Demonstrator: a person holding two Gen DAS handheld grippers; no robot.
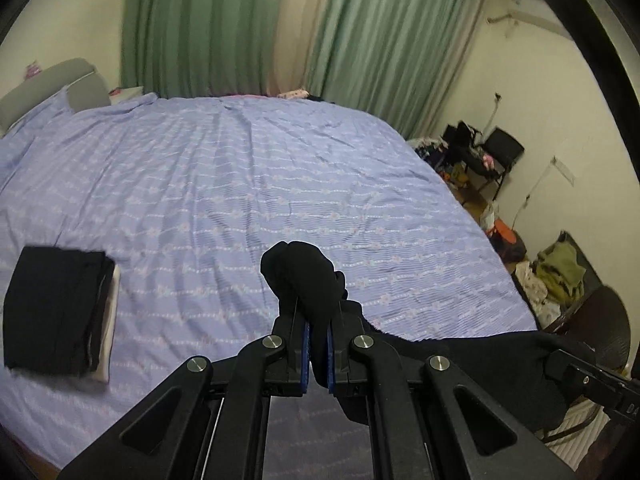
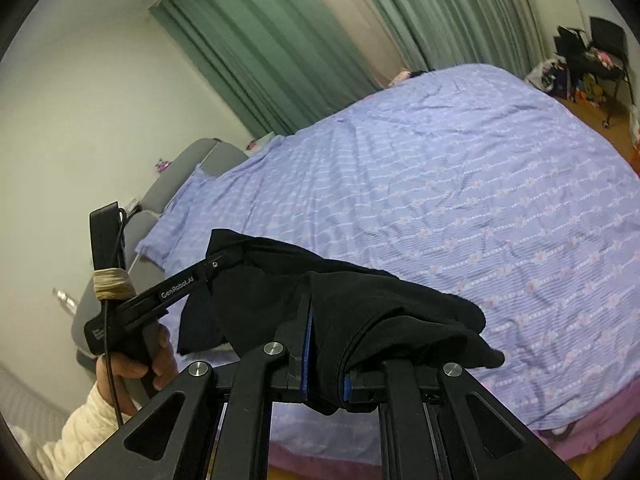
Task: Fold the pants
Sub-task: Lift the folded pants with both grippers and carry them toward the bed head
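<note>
The black pants (image 2: 360, 312) hang bunched and stretched between the left gripper (image 1: 318, 320) and right gripper (image 2: 326, 344), both jaws clamped on the fabric.

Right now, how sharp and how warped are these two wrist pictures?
Left wrist view: the folded black stack of clothes is smeared with motion blur, the green pleated curtains are soft, and the lilac patterned bedsheet bulges from fisheye. Right wrist view: the bunched black pants look sharper; the room tilts.
</note>
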